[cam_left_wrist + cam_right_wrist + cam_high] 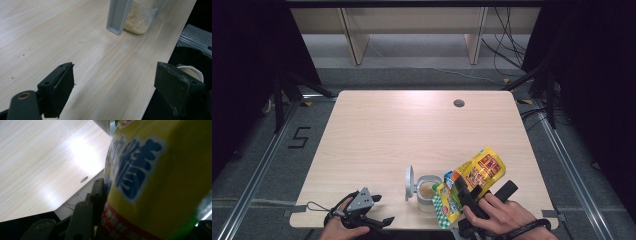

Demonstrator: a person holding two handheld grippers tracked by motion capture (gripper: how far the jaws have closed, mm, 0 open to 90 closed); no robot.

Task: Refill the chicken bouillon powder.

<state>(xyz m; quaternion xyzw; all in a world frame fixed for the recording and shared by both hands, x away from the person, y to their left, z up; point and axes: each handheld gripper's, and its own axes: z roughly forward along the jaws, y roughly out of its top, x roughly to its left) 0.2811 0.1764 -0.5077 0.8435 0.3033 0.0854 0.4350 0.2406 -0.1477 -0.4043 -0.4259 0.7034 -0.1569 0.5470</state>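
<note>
Right up at the lens, the glossy yellow snack bag with blue lettering sat clamped in the right gripper, tipped over the clear plastic jar of tan granules just beside it, the jar's grey flip lid standing open. Pouring looked to be the step in hand; next the bag probably wanted a steeper tilt. The left gripper rested well apart, jaws spread and empty.
</note>
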